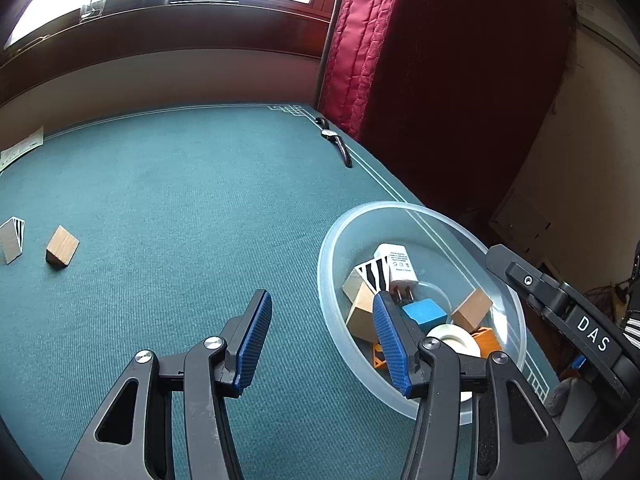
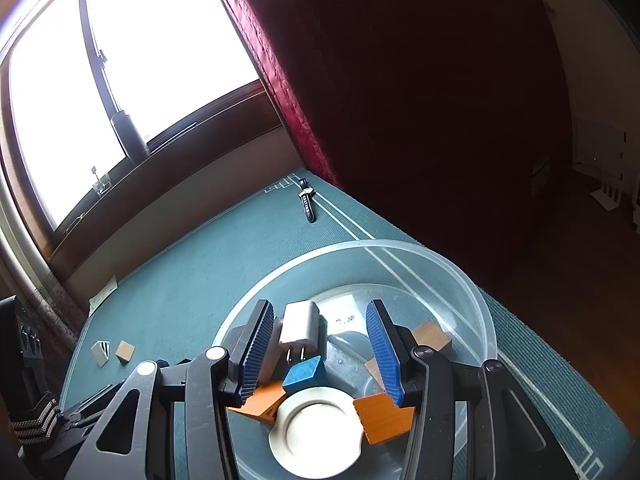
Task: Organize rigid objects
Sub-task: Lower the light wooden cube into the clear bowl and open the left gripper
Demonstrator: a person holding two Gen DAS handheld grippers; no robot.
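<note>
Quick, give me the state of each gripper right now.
Left gripper: open, nothing between its pads, beside the clear bowl.
Right gripper: open, holding nothing, over the bowl's contents.

Clear plastic bowl (image 1: 516, 304) at tabletop's right edge, upright, holds white charger (image 1: 396, 266), blue block (image 1: 425, 311), wood blocks, orange pcs, white tape roll (image 1: 454, 338). Plain wood block (image 1: 61, 247) and striped block (image 1: 12, 238) lie loose nr left edge.
</note>
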